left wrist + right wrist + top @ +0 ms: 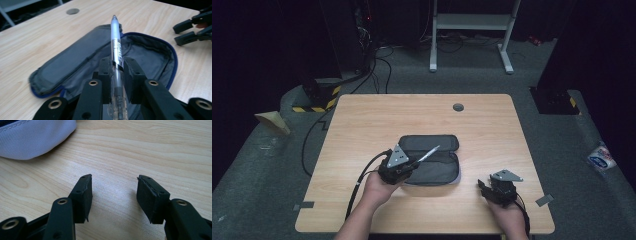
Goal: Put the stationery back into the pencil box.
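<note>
From the high view the left gripper [413, 164] clamps a slim silver-barrelled pen [428, 153] over the unzipped grey fabric pencil case [432, 167] lying on the light wooden table [362, 125], the left gripper view shows the pen [116, 47] pinched between the jaws above the case's open inside [147, 53], and the right gripper view shows the right gripper [113, 195] spread wide and empty above bare wood beside the case's pale outer corner [35, 137].

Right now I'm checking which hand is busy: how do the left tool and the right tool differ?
The left tool is shut on a pen; the right tool is open and holds nothing. The left tool is above the open pencil case; the right tool is over bare table, beside the case. Both are black, each held in a hand.
</note>
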A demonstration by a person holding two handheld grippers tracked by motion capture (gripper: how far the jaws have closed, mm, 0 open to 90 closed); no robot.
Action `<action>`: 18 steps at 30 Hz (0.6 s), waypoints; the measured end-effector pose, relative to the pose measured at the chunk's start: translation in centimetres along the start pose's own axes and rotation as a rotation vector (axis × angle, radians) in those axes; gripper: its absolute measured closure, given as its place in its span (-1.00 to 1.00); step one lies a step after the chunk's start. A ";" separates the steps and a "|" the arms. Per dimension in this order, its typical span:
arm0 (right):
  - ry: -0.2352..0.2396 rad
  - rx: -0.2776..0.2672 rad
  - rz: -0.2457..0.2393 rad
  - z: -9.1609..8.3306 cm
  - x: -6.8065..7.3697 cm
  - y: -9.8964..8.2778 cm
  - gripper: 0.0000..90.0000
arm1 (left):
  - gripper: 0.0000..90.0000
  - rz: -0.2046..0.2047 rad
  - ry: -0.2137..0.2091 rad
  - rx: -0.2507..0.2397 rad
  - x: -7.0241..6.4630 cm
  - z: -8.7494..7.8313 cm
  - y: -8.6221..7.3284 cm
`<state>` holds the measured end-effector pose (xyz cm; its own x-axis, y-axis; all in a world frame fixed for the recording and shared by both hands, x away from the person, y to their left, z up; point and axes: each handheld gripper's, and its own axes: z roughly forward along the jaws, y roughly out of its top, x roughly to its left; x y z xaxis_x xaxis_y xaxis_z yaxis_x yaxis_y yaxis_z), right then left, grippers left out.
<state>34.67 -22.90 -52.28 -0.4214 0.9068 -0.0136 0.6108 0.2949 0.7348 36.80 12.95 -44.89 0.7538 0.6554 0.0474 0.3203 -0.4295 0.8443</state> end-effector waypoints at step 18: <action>0.000 -0.001 -0.003 0.0 0.0 0.0 0.02 | 0.70 0.010 -0.082 0.067 -0.7 2.9 0.2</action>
<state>34.68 -22.90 -52.29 -0.4235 0.9058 -0.0154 0.6086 0.2970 0.7358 38.02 10.60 -46.29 0.8004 0.5993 0.0097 0.3482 -0.4781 0.8063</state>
